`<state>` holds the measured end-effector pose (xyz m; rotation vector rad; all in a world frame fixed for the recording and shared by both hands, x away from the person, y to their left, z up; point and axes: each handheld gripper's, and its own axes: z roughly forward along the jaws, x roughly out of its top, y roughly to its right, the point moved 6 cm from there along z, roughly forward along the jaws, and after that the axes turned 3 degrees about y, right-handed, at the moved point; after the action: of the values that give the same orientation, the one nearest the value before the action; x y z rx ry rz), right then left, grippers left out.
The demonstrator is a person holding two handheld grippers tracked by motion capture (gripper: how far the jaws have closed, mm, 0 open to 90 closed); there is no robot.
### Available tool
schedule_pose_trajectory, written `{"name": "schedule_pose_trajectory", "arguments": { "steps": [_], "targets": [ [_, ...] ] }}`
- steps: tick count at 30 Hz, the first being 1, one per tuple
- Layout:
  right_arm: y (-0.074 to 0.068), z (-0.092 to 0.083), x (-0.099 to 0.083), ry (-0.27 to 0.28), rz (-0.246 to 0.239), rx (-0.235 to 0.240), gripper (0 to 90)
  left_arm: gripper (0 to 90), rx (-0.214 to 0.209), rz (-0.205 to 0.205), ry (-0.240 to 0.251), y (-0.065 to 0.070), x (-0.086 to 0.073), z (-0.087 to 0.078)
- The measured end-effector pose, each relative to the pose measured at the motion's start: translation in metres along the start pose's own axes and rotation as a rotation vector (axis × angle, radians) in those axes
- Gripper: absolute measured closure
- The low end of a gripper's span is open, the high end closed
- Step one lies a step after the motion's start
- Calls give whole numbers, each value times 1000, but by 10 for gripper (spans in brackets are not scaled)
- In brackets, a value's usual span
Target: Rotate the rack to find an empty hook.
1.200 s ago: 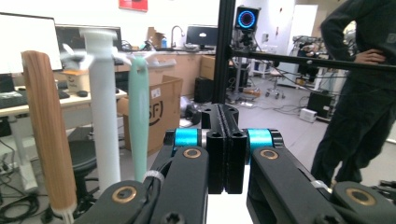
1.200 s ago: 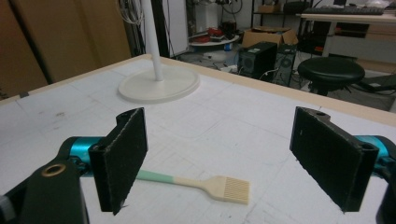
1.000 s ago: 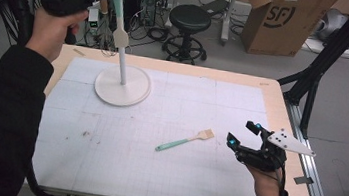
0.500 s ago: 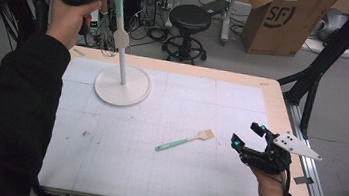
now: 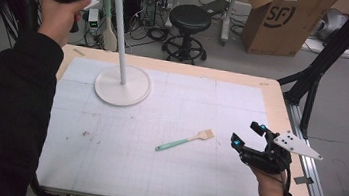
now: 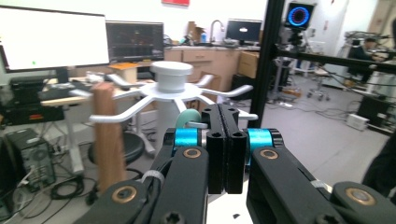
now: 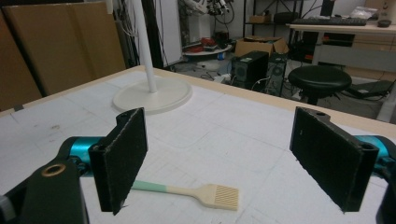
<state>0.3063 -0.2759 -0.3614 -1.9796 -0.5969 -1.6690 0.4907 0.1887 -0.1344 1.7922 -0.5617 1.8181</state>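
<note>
**A:** Looking toward the far left, we find the left gripper (image 6: 226, 112) up at the top of the white rack (image 6: 171, 77). Its jaws are pressed together, and we see nothing clearly between them. The green-handled spatula (image 5: 108, 29) hangs just beside the pole.

**B:** We'd worry its loop sits only partly on a rack arm. A nudge from that gripper could drop it.

**A:** At near right, the right gripper (image 5: 247, 133) hovers wide open and empty. The brush (image 7: 187, 190) lies flat on the table (image 5: 243, 94), nearby to its left.

**B:** Being so flat, we judge it could skid away from the pads.
</note>
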Motion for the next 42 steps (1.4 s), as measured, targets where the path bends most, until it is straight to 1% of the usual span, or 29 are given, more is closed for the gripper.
{"name": "schedule_pose_trajectory", "arguments": {
  "steps": [4,5,7,10,12,16,19,21,22,25,27,29,32,34,35,38,40,42],
  "targets": [
    [0,0,1,-2,-5,-1,180,896,39,-13,12,-11,1,-4],
    [0,0,1,-4,-3,-2,180,896,43,-21,18,-13,1,-6],
    [0,0,1,-6,-5,-3,180,896,39,-25,26,-14,1,-9],
    [0,1,2,-6,-7,-3,180,896,18,-11,33,-11,1,-16],
    [-1,1,2,-5,-8,0,180,896,11,6,28,-9,0,-21],
    [-3,3,2,-12,-12,8,180,896,-29,11,45,0,3,-30],
    [-5,4,4,-11,-15,12,180,896,-68,31,44,12,4,-29],
    [-6,5,5,-8,-19,16,180,896,-77,35,35,16,4,-26],
    [-6,5,6,-8,-20,16,180,896,-77,30,33,17,3,-23],
    [-9,5,7,-7,-26,18,180,896,-65,29,26,17,3,-15],
    [-10,4,7,-10,-30,16,181,896,-40,30,17,14,1,-11],
    [-9,1,7,-9,-26,10,180,896,-22,20,16,9,0,-9],
    [-7,-3,6,-5,-22,1,181,896,4,13,12,1,-1,-10],
    [-6,-5,6,-6,-20,-4,181,896,12,9,15,-3,-1,-12],
    [-6,-5,6,-6,-17,-8,181,896,20,15,13,-5,-1,-12],
    [-5,-6,7,-9,-22,-9,181,896,34,6,22,-10,0,-15],
    [-5,-7,8,-6,-26,-8,180,896,33,-8,27,-13,0,-15],
    [-6,-7,8,-5,-24,-6,181,896,30,-10,22,-13,-1,-16]
  ]
}}
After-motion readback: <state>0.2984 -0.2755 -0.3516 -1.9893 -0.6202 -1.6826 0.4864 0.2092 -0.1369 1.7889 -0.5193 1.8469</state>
